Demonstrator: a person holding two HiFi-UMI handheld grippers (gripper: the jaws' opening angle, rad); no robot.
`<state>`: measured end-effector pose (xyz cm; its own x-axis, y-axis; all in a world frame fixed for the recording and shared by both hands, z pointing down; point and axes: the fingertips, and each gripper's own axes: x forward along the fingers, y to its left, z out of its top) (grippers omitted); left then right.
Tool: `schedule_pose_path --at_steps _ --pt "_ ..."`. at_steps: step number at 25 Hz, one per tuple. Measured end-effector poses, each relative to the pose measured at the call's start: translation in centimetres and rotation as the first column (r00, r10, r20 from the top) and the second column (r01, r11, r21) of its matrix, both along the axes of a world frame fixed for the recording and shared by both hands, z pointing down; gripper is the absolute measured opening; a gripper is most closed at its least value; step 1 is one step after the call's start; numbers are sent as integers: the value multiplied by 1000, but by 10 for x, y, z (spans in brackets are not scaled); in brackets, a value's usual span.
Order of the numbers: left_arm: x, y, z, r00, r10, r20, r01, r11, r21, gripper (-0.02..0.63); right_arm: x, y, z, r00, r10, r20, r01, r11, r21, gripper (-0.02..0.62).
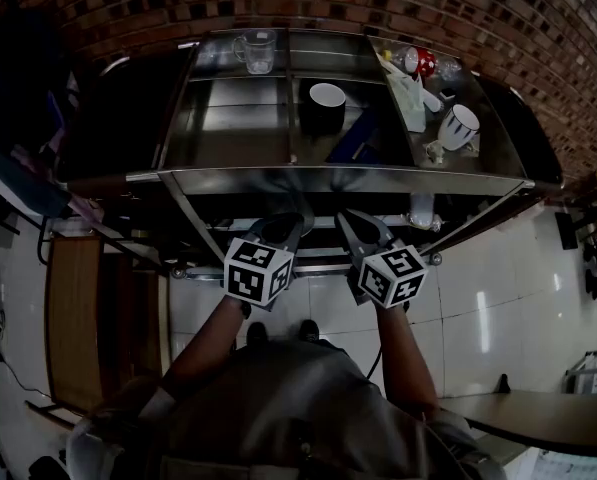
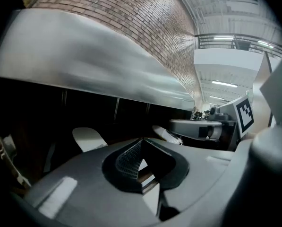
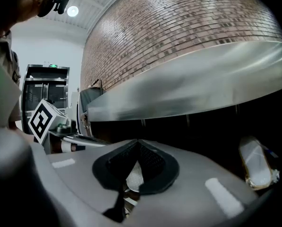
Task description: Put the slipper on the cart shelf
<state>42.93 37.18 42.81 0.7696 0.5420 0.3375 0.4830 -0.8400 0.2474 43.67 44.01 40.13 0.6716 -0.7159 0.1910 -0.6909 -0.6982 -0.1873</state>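
left gripper (image 2: 141, 142) and right gripper (image 3: 138, 143) both have jaws together on nothing, held low to look under the top of the cart (image 1: 348, 175) into its dark lower shelf (image 2: 115, 137); a pale slipper (image 2: 89, 138) seems to lie there, apart from both, likely placed.

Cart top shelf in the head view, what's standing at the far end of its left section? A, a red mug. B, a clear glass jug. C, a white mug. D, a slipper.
B: the clear glass jug stands at the far end of the left section; the red mug and the white mug are on the right.
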Motion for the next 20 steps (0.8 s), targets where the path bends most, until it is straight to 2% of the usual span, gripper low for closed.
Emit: schedule_pose_path --at_steps 20 --pt "10 -4 2 1000 -1 12 1 1000 9 8 5 -19 -8 996 -86 -9 86 996 19 0"
